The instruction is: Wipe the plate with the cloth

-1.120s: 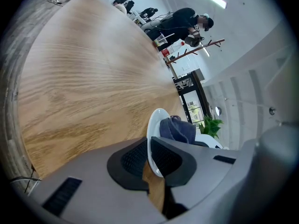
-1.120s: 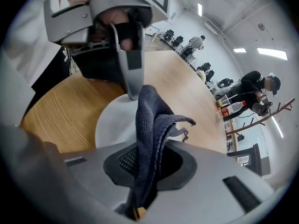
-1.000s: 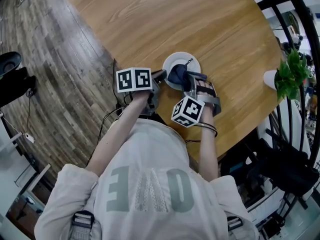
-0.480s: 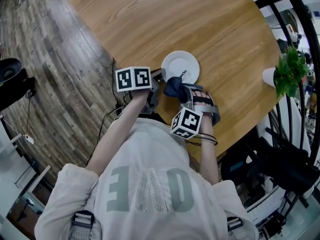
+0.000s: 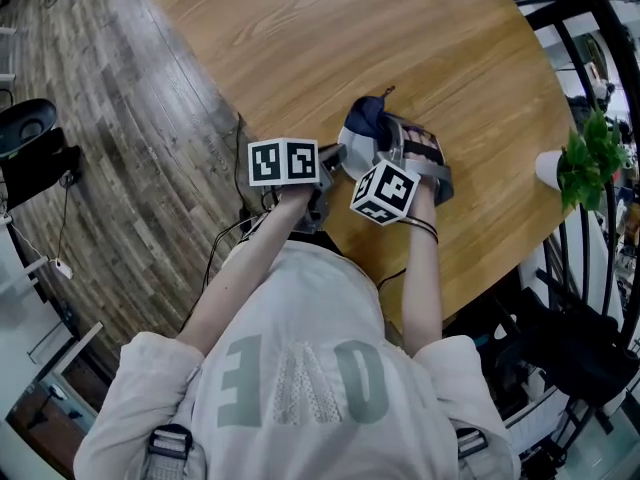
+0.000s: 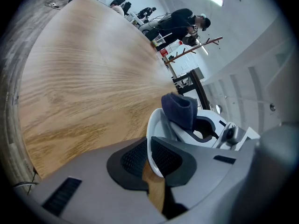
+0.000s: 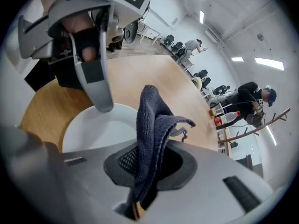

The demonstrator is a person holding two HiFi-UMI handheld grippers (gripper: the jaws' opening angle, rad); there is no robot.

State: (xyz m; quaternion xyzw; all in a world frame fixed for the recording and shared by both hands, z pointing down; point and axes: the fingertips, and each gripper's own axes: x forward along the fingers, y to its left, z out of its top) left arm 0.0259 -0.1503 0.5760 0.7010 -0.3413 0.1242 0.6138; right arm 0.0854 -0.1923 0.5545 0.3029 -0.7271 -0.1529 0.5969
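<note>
A small white plate lies near the front edge of the round wooden table, mostly covered. My left gripper is shut on its near rim; in the left gripper view the plate rim sits pinched between the left gripper pads. My right gripper is shut on a dark blue cloth, which hangs over the plate's far side. In the right gripper view the cloth stands up out of the right gripper above the plate, beside the left gripper's finger.
A green plant in a white pot stands at the table's right edge. Black metal railing runs along the right. A bottle stands far across the table. A person and desks are in the background.
The right gripper with the cloth drew back toward the plate's near edge, then swept forward across it to the far side. The left gripper kept its hold on the rim.
</note>
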